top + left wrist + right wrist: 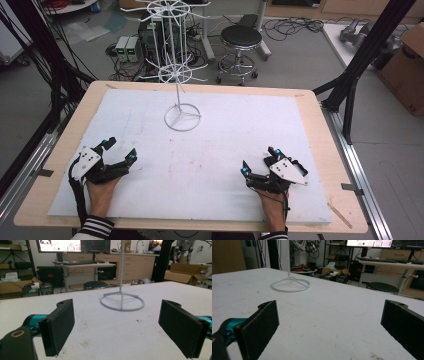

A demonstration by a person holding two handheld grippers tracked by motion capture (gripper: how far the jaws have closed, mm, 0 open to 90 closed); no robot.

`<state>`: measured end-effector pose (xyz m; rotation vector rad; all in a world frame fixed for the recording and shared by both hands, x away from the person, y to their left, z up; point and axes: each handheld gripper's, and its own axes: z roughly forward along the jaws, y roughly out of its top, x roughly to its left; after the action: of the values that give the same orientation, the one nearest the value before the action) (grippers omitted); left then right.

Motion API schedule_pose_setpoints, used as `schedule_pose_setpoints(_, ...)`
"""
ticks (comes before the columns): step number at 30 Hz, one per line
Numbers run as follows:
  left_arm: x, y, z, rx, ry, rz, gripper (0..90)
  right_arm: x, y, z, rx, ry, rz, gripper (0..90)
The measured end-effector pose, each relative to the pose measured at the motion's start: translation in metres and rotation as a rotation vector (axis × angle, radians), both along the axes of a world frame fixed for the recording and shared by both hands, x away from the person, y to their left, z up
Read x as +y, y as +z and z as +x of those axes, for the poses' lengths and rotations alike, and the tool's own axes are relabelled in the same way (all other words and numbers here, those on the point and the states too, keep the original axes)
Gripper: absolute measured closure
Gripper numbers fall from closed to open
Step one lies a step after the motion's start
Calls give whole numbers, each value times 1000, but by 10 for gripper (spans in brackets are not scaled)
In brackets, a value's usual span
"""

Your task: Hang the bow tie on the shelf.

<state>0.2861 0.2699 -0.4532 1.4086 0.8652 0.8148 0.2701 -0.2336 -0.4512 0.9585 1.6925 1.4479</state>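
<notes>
White wire rack (pixel 176 70) upright at the far middle of the table (pixel 320 145), ring base (pixel 182 118) flat on the pale mat (pixel 210 150), spoked tiers of thin arms fanning out above. Well apart from both grippers, nothing hung on its arms. Left gripper (pixel 119 151) low at the near left of the mat, jaws spread wide, nothing between the pads; seen along its own jaws, pads (pixel 60 325) to either side of bare mat with the ring base (pixel 122 303) straight ahead and the thin stem rising out of frame. Right gripper (pixel 259 161) low at the near right, jaws likewise wide apart and holding nothing; from its own camera, pad (pixel 260 326) at the left edge, ring base (pixel 290 285) ahead and to the left. Black stool (pixel 241 37) and cables on the floor beyond the table. Judged as the very start: both hands parked near the front edge, rack untouched, no piece yet picked. Next move likely a forward reach toward the rack, calling for a careful approach around the thin arms and probably one gripper steadying stem or base, since so light a wire stand could tip or slide at a nudge.
</notes>
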Motion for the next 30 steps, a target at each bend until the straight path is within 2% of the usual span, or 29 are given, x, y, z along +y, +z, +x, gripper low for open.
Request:
schedule_pose_setpoints(8, 0, 0, 0, -1, -1, -4, 138, 0, 1, 1, 17, -7, 7, 5)
schedule_pose_setpoints(13, 0, 0, 0, 0, -1, -7, 138, 2, 4, 1, 40, -14, -39, 5)
schedule_pose_setpoints(15, 1, 0, 0, 0, -1, -14, 138, 1, 10, 0, 52, -42, -65, 5)
schedule_pose_setpoints(19, 1, 0, 0, -1, -1, -15, 138, -4, 18, 0, 83, -50, -57, 5)
schedule_pose_setpoints(22, 1, 0, 0, 0, 0, -17, 138, -13, 31, -1, 114, -74, -70, 5)
schedule_pose_setpoints(23, 1, 0, 0, 0, 0, -17, 138, -13, 31, -1, 114, -74, -70, 5)
schedule_pose_setpoints(24, 1, 0, 0, 0, 0, -17, 138, -20, 39, -2, 122, -94, -93, 5)
schedule_pose_setpoints(26, 1, 0, 0, 0, 1, -17, 138, -23, 43, -3, 127, -109, -97, 5)
schedule_pose_setpoints(30, 2, 0, 0, 0, 1, -21, 138, -41, 55, -3, 158, -138, -81, 5)
